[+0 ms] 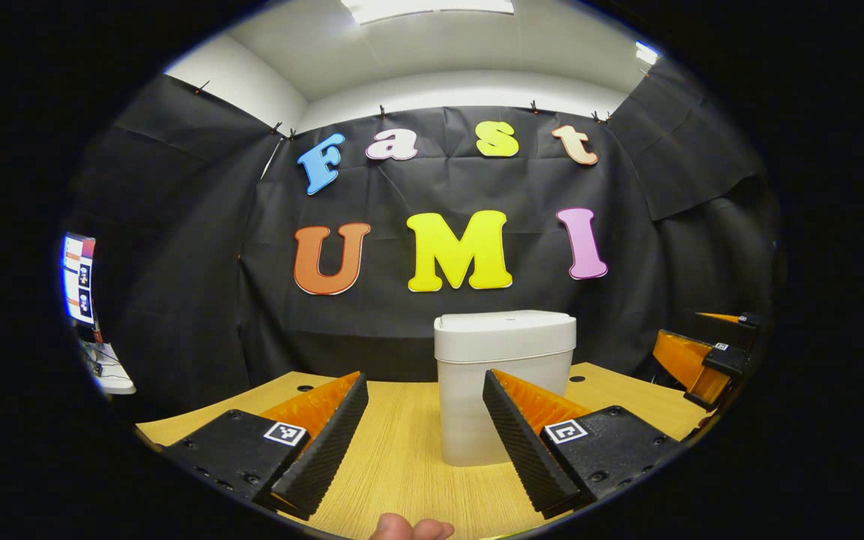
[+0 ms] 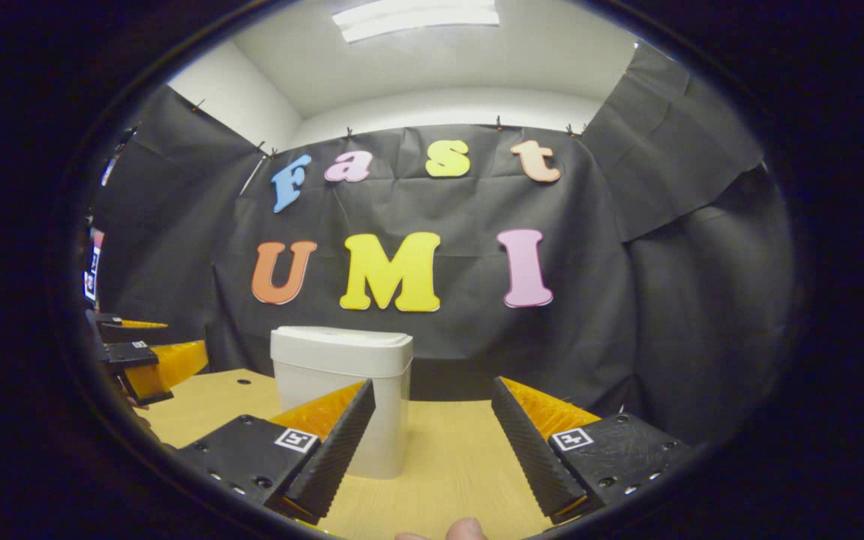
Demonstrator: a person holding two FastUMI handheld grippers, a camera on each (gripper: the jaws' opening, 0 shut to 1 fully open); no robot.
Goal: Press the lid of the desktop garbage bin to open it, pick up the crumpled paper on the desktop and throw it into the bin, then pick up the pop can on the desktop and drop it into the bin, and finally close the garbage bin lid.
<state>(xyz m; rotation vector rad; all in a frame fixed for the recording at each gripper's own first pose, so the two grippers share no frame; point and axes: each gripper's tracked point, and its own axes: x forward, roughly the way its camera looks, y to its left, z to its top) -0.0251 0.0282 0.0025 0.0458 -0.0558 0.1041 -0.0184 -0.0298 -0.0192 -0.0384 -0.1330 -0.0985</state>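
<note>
Left gripper view: left gripper (image 1: 424, 439) held low over the wooden table (image 1: 402, 465), jaws released w/ a wide gap, nothing between them. White bin (image 1: 505, 382) stands upright on the table straight ahead, past the fingertips, lid (image 1: 505, 334) down and flat. Fingertip of the person's hand (image 1: 411, 529) peeks in at the bottom edge. Right gripper (image 1: 706, 356) sits off at the right edge, apart from the bin.

Right gripper view: right gripper (image 2: 432, 442) also over the table, jaws released, empty. Bin (image 2: 342, 397) is ahead and left of centre, partly behind the left finger (image 2: 327, 450), lid shut. Left gripper (image 2: 139, 356) at the far left edge; can't tell its jaw state from here. Paper and can: can't tell where they are.
</note>
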